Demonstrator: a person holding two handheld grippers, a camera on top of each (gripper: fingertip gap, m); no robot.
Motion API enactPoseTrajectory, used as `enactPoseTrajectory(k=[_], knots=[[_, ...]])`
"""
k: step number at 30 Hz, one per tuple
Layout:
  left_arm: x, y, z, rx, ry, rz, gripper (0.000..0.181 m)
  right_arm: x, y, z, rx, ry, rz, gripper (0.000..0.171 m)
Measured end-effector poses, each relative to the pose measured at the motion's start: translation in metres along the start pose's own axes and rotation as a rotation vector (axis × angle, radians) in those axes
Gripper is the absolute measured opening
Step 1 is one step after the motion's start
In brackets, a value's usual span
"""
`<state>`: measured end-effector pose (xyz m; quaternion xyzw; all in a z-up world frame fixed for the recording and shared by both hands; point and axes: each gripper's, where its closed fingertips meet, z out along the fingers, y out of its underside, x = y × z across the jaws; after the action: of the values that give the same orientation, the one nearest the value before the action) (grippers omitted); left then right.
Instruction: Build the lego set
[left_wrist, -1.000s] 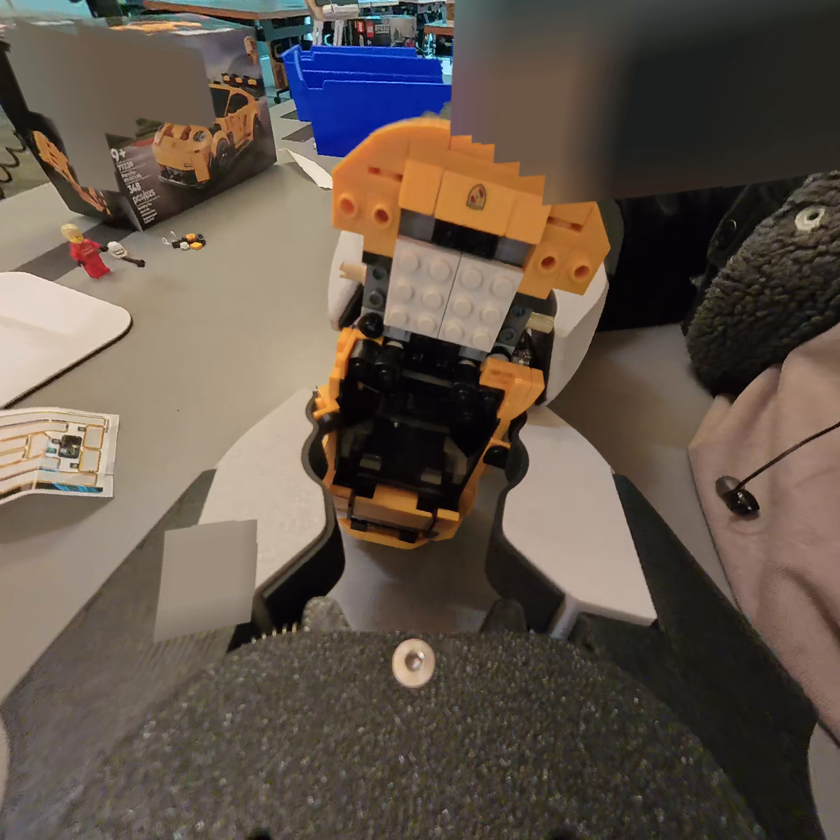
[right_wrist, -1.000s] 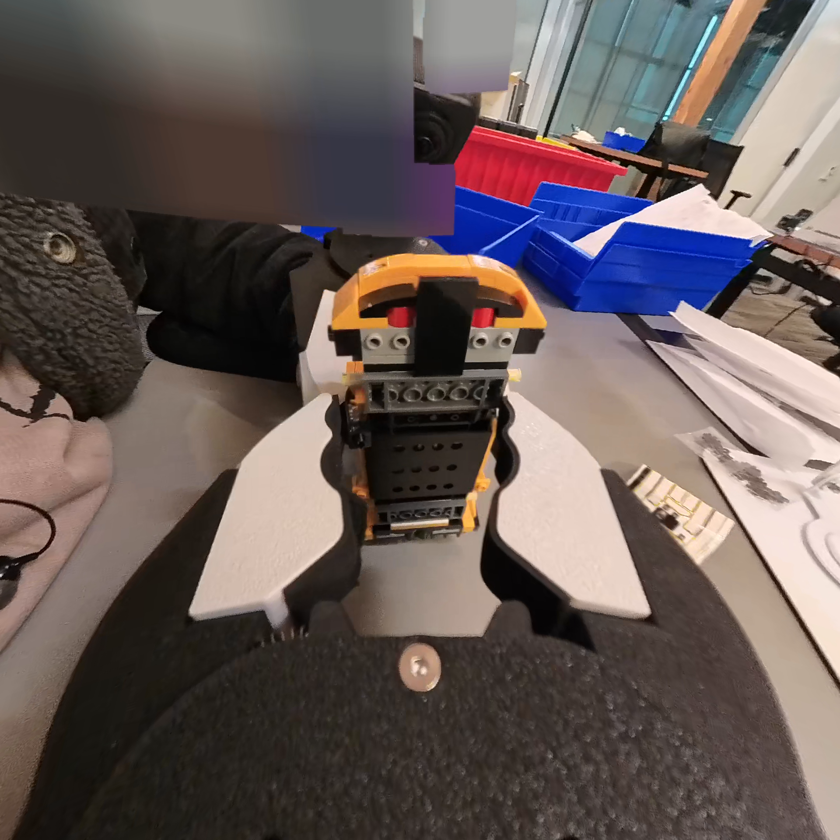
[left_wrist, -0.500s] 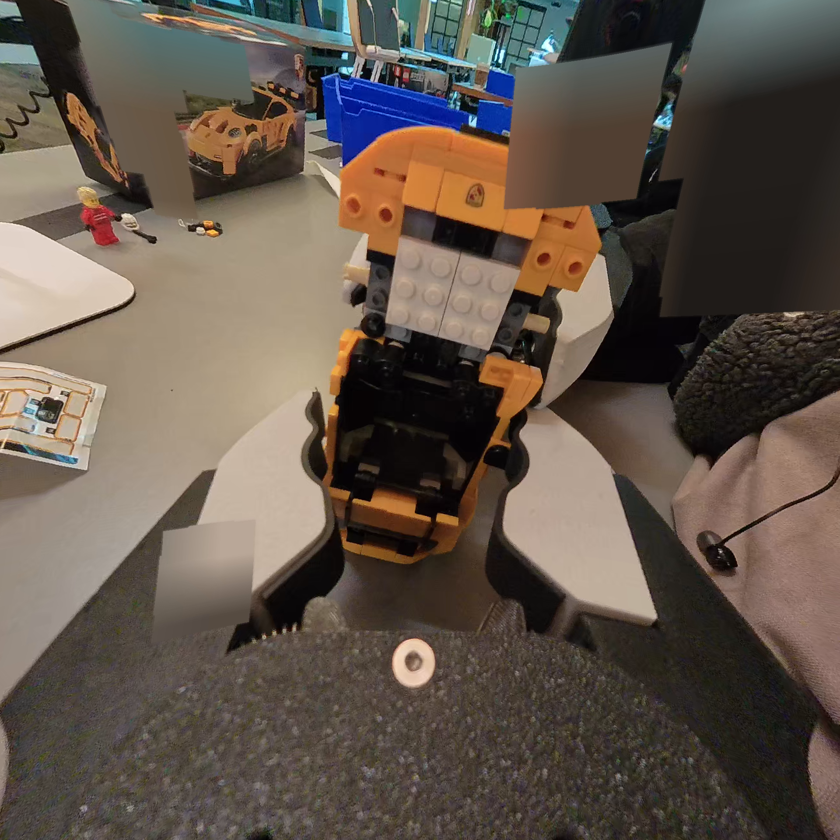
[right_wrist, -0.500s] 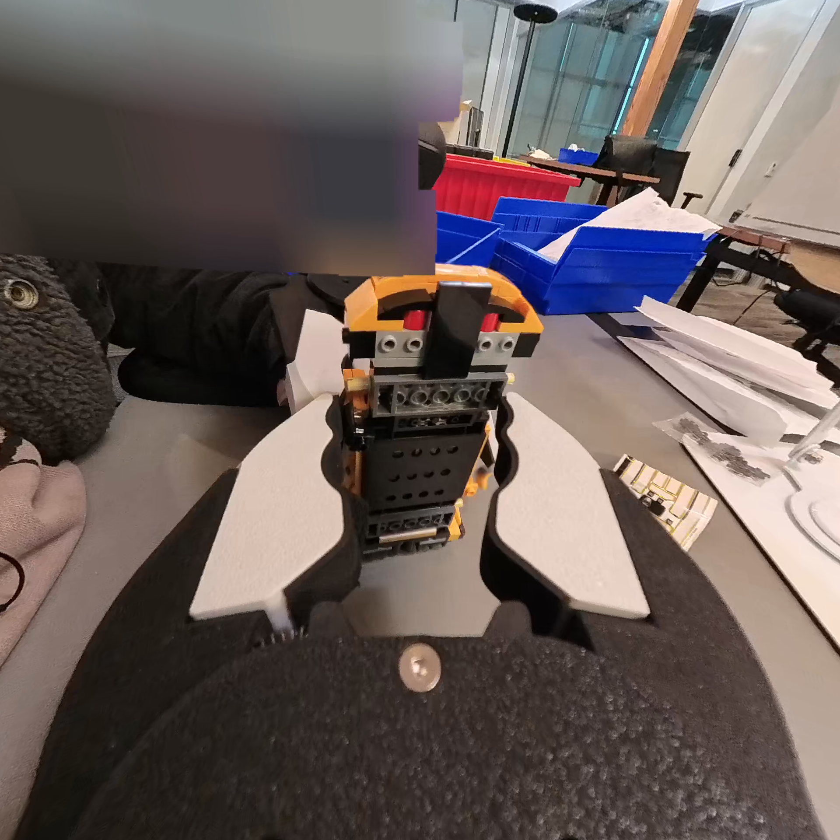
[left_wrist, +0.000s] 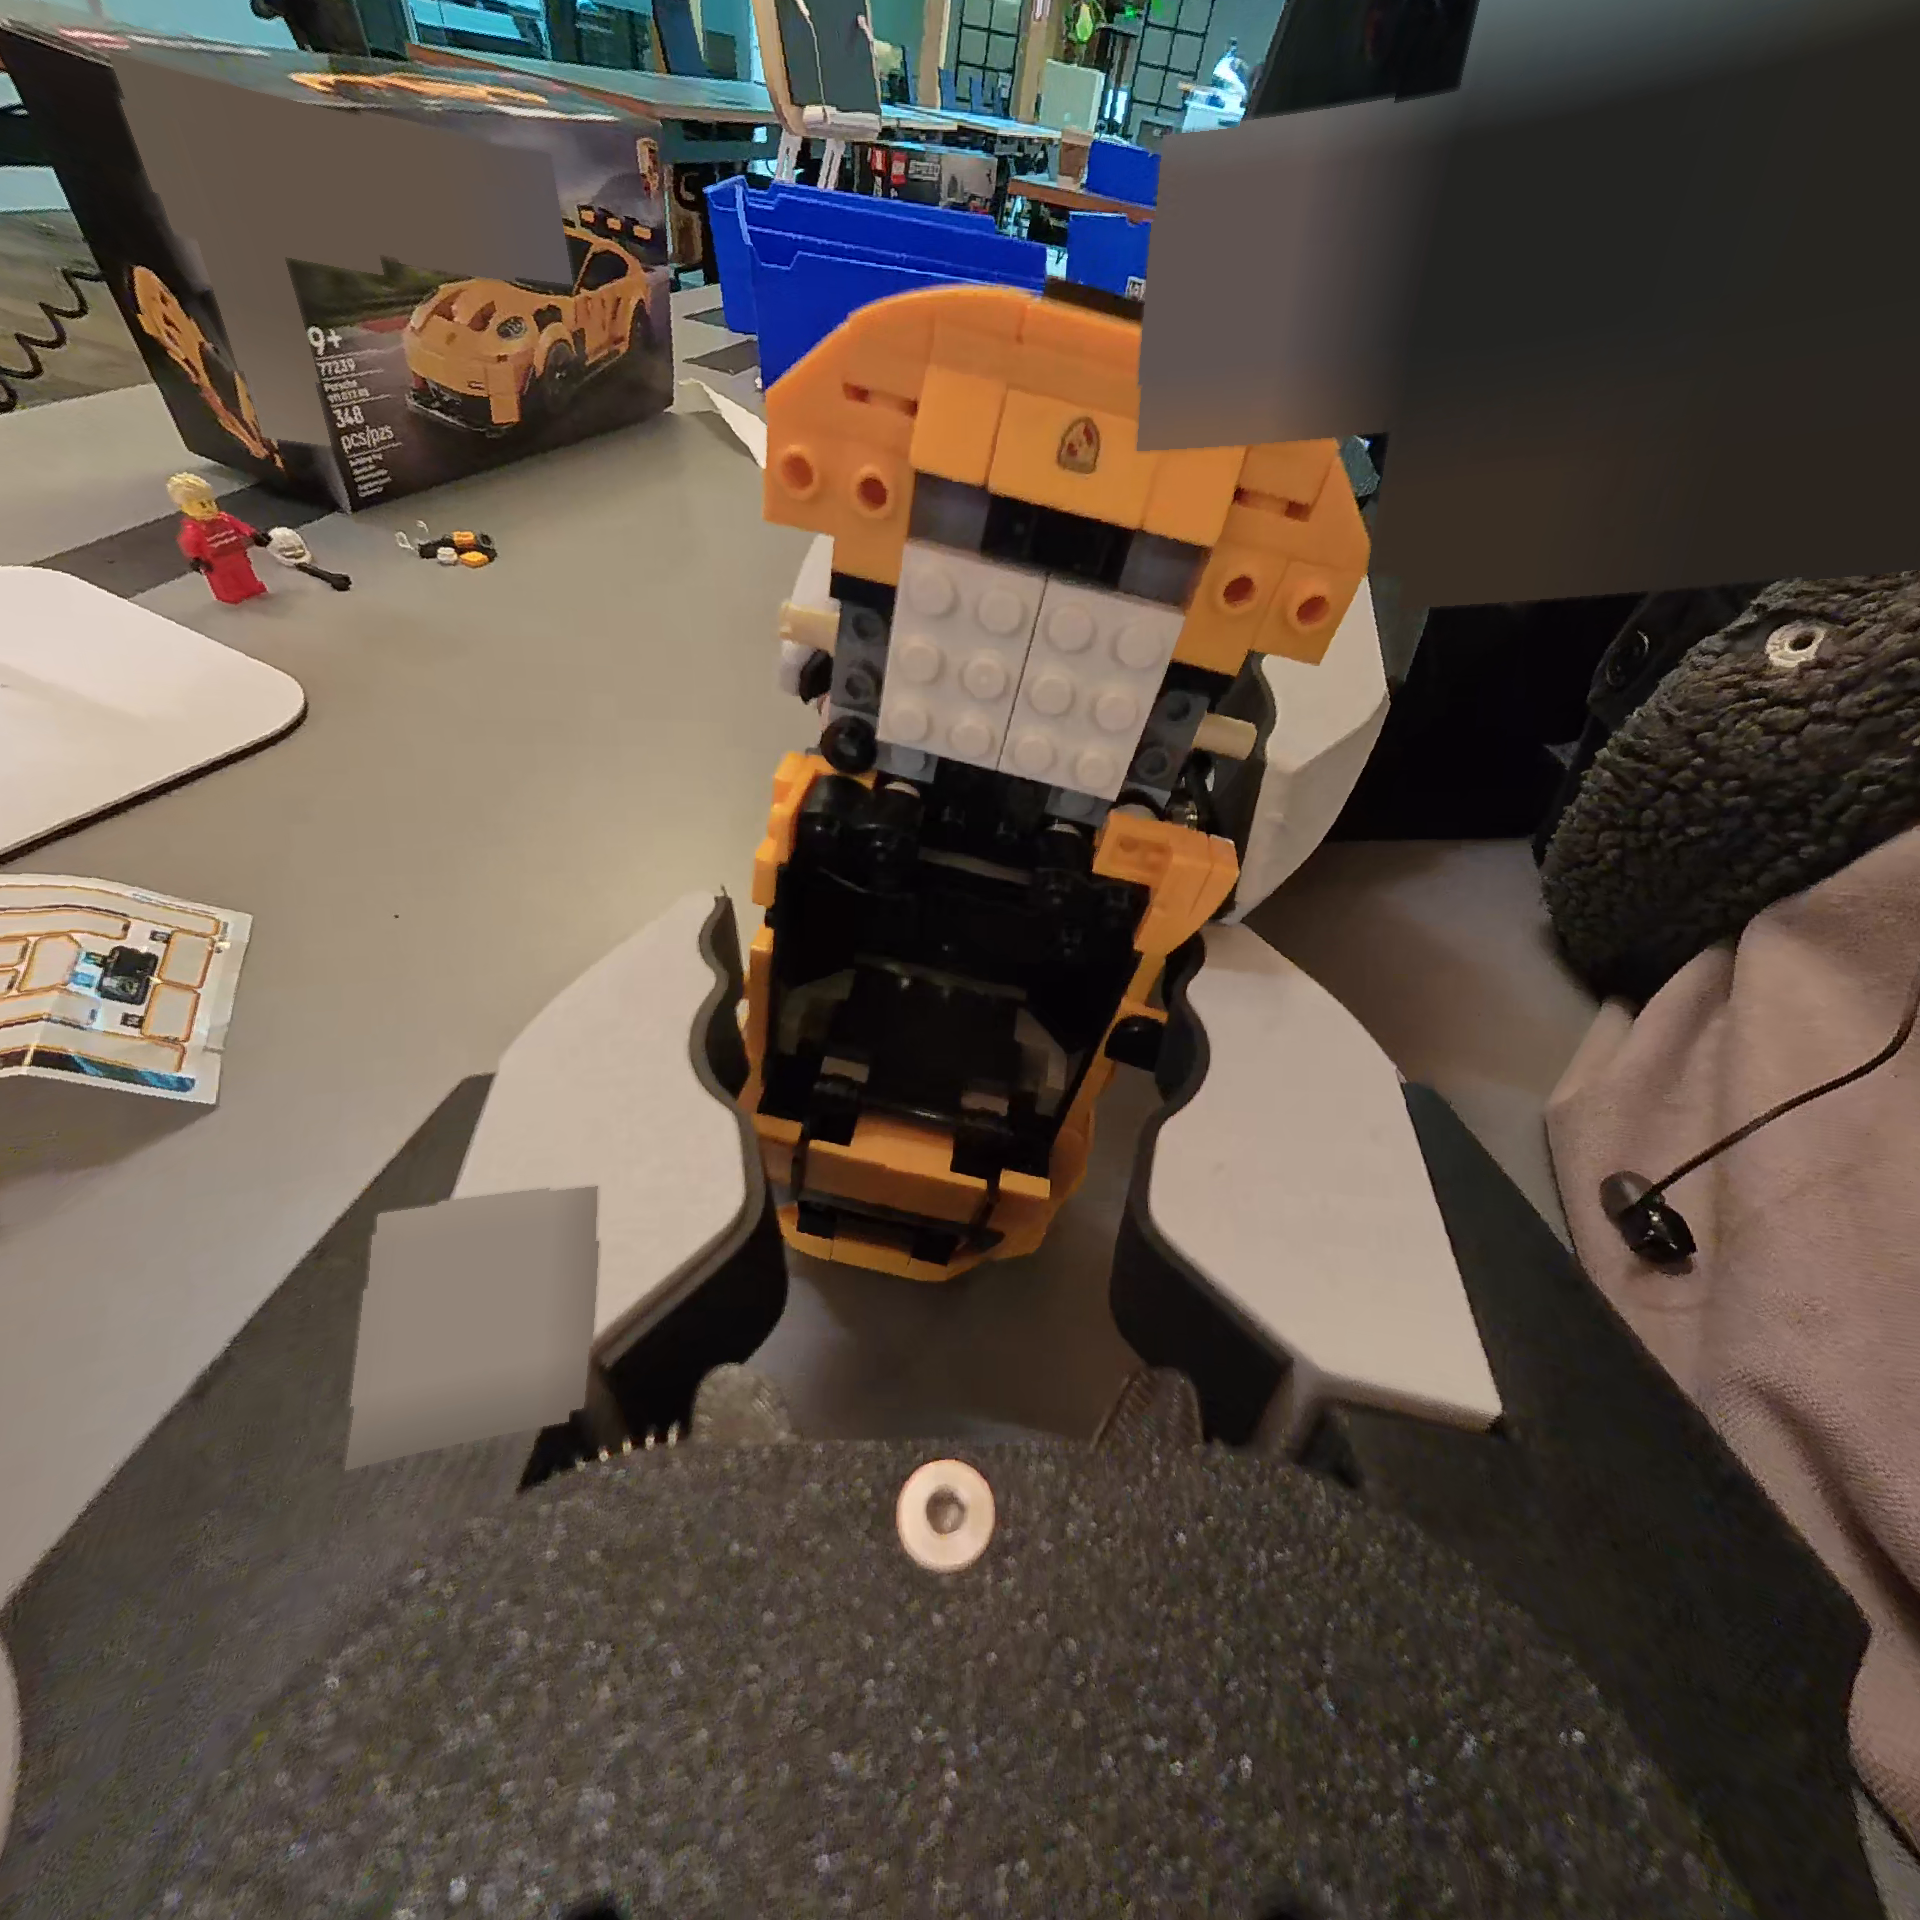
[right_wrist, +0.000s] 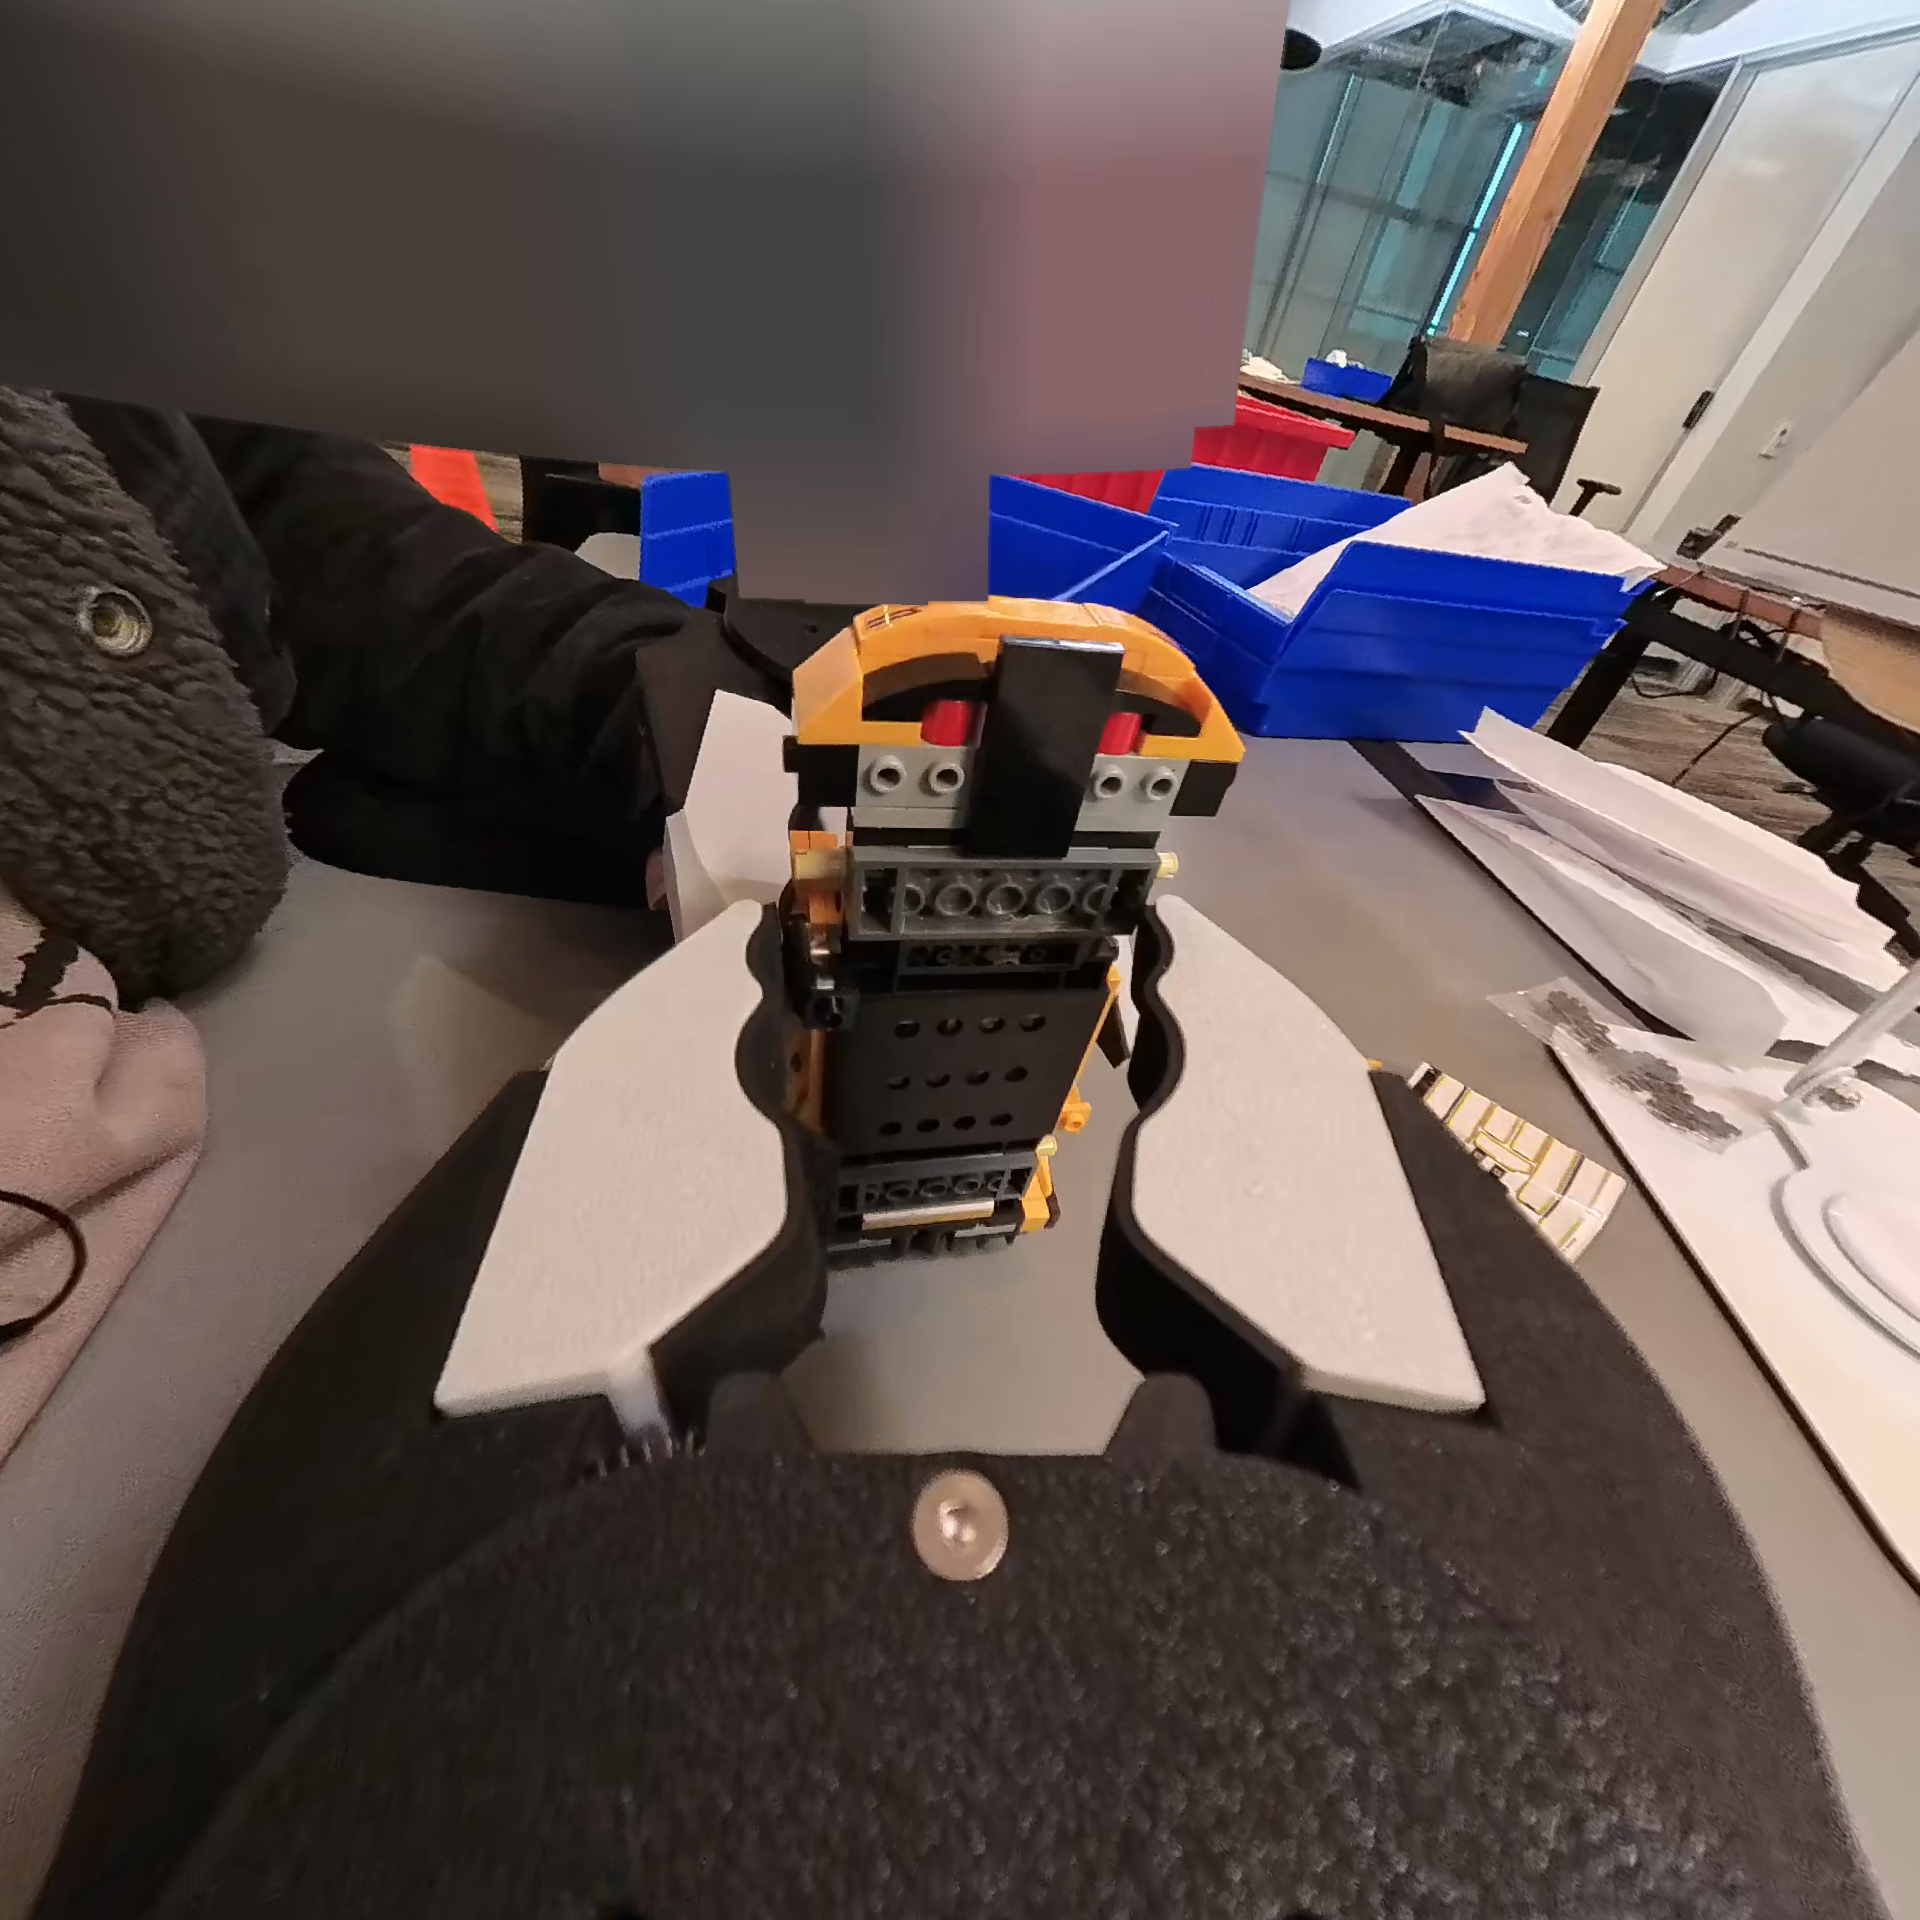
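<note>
Both views tilt slightly since second ago; grip unchanged. Left gripper (left_wrist: 951, 1049) and right gripper (right_wrist: 961, 1070) each clamp half-built orange car (left_wrist: 1029, 727), held above grey table (left_wrist: 499, 790). Body largely assembled (studs bare, wheels absent). Minifigure (left_wrist: 216, 540), loose bits (left_wrist: 457, 545) at 10 o'clock; set box (left_wrist: 416, 312) at 11; sticker sheet (left_wrist: 104, 982) at 9. Nothing obstructs.
</note>
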<state>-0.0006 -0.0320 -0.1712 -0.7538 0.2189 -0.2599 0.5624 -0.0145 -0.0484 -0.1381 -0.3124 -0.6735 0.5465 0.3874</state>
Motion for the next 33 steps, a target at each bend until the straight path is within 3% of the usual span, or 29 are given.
enactPoseTrajectory(k=[9,15,24,29,33], knots=[[-0.001,0.002,0.0,-0.072,-0.069,0.092,0.077,-0.001,0.004,-0.007,-0.061,-0.029,-0.026,0.06],[-0.006,0.007,-0.003,-0.252,-0.148,0.196,0.076,0.0,0.016,-0.018,-0.134,-0.057,0.023,0.053],[-0.003,0.015,-0.006,-0.52,-0.11,0.432,0.074,-0.017,0.045,-0.035,-0.309,-0.173,0.085,0.057],[0.0,0.019,0.0,-0.686,-0.045,0.54,0.074,-0.027,0.026,-0.053,-0.3,-0.324,0.304,0.073],[-0.003,0.029,0.011,-0.837,-0.004,0.614,0.075,-0.036,0.017,-0.069,-0.308,-0.407,0.509,0.072]])
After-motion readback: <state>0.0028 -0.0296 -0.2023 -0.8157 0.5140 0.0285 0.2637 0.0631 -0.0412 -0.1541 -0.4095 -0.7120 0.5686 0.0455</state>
